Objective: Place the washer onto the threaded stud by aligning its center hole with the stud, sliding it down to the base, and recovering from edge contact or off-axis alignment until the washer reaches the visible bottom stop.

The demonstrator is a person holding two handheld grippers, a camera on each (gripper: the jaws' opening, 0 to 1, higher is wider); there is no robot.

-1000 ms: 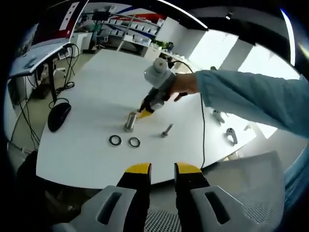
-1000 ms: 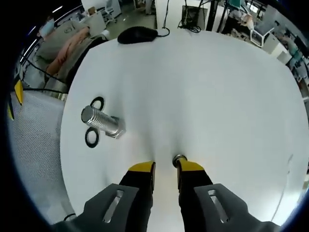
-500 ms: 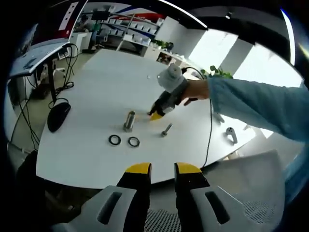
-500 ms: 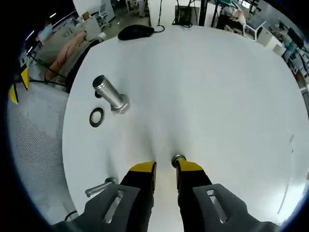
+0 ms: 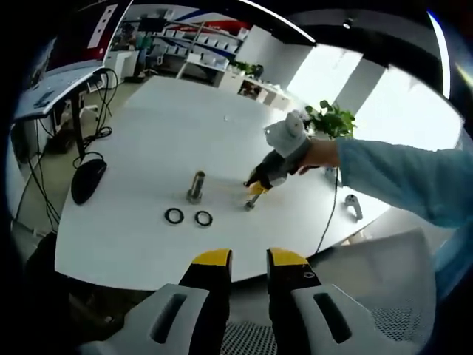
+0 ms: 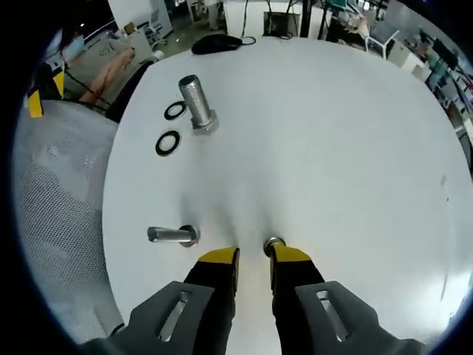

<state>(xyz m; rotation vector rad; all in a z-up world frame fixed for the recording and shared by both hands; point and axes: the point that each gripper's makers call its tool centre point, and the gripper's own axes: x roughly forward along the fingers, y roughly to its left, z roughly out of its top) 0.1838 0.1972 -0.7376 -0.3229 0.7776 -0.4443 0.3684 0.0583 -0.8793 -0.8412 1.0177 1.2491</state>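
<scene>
The threaded stud [image 5: 196,185] stands upright on its hex base in the middle of the white table [image 5: 148,140]. Two black washers [image 5: 174,216] [image 5: 203,218] lie flat just in front of it. In the right gripper view the stud [image 6: 197,101] stands at upper left, with the washers [image 6: 175,110] [image 6: 168,143] beside it. My right gripper [image 5: 260,185], held by a hand, hovers over a small bolt [image 5: 253,200] lying right of the stud. Its jaws [image 6: 252,257] stand open over bare table, with a small silver piece [image 6: 274,242] at one fingertip. My left gripper [image 5: 249,259] stays open off the table's near edge.
A black mouse [image 5: 87,180] lies at the table's left edge with cables behind it. Loose metal parts [image 5: 353,207] sit at the far right. A cable [image 5: 325,222] trails off the near edge. A mesh chair [image 6: 52,192] stands beside the table. The small bolt [image 6: 171,235] lies left of my right jaws.
My right gripper has drawn away from the stud, moving right to above the small bolt. Stud and washers lie where they were. My left gripper has stayed put.
</scene>
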